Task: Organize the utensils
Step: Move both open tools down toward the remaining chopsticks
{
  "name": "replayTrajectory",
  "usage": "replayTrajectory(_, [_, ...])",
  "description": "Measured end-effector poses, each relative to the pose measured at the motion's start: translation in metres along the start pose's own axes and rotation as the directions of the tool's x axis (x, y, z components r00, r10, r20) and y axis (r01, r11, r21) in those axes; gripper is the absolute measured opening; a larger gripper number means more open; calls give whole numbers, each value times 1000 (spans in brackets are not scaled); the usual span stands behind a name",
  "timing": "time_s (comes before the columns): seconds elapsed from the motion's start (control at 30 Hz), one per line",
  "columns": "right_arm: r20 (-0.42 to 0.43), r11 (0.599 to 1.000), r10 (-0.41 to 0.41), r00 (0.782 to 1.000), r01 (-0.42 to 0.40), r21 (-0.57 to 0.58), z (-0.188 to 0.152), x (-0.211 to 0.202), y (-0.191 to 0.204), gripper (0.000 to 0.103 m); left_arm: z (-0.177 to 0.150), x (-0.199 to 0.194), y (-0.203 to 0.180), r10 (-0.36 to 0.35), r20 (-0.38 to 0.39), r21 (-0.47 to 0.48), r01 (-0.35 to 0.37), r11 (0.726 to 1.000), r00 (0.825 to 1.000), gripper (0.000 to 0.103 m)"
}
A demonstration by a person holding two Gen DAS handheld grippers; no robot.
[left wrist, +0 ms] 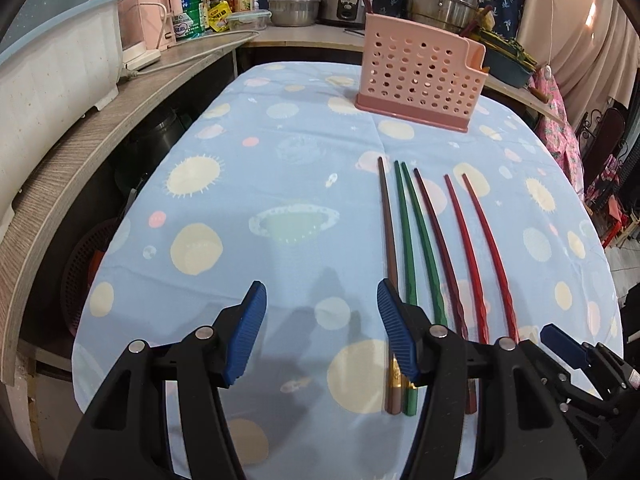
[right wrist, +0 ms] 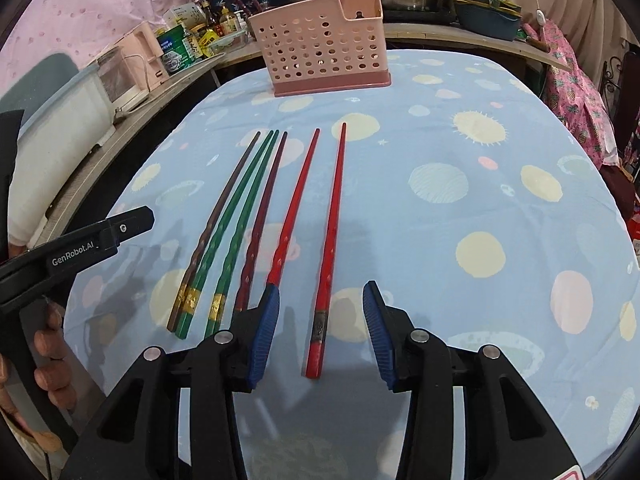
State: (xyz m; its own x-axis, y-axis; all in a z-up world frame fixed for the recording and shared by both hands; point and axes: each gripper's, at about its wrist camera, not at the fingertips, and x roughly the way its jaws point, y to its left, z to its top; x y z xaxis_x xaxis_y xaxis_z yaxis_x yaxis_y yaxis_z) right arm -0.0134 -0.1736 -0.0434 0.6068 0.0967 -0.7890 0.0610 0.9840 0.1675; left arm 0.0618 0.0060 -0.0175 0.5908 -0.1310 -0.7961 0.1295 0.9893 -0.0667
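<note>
six chopsticks lie side by side on a table under a blue planet-print cloth (right wrist: 460, 240), thin tips pointing away toward a pink perforated utensil holder (right wrist: 324, 56) that stands upright at the far end of the cloth, well apart from them. from left to right they are a brown chopstick (right wrist: 218, 220), two green chopsticks (right wrist: 236, 224), a dark maroon chopstick (right wrist: 262, 220) and two red chopsticks (right wrist: 298, 208).

the right gripper (right wrist: 320, 334) hangs low over the thick near ends of the red pair, its blue pads standing partly apart with nothing pressed between them. the right-hand red chopstick (right wrist: 330, 240) runs up through the gap between the pads, its butt end lying in the middle of that gap, touching neither pad. the other red one passes just under or behind the left pad, so its near end is hidden.

the left gripper (left wrist: 322, 334) also stands partly open and holds nothing. between its pads is only bare cloth; the brown chopstick and the green ones lie at its right pad, their butt ends passing beneath that finger. in the right wrist view a hand (right wrist: 48, 360) grips the left tool at the left edge.
</note>
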Motion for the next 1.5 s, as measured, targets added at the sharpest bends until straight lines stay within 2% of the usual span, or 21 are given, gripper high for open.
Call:
replayTrajectory(0.4, [-14,999,-36,999,36,-6,-12,7,-2,8,-18,5,3,-20,-52,8,21,1000,998,55])
replayTrajectory(0.77, [-5,999,-26,1000,27,27,-12,6,-9,7,-34,10,-14,-61,-103,38,66,997,993,55])
replayTrajectory(0.97, [-5,999,-18,1000,19,39,-12,6,-11,7,-38,15,-18,-54,-120,46,60,997,991,55])
replayTrajectory(1.43, [-5,999,-17,1000,17,41,-12,6,-11,7,-40,18,-22,-24,-105,78,32,996,994,56])
replayTrajectory(1.5, [-5,999,-17,1000,17,41,-12,6,-11,7,-40,17,-21,-20,-103,77,28,997,995,51])
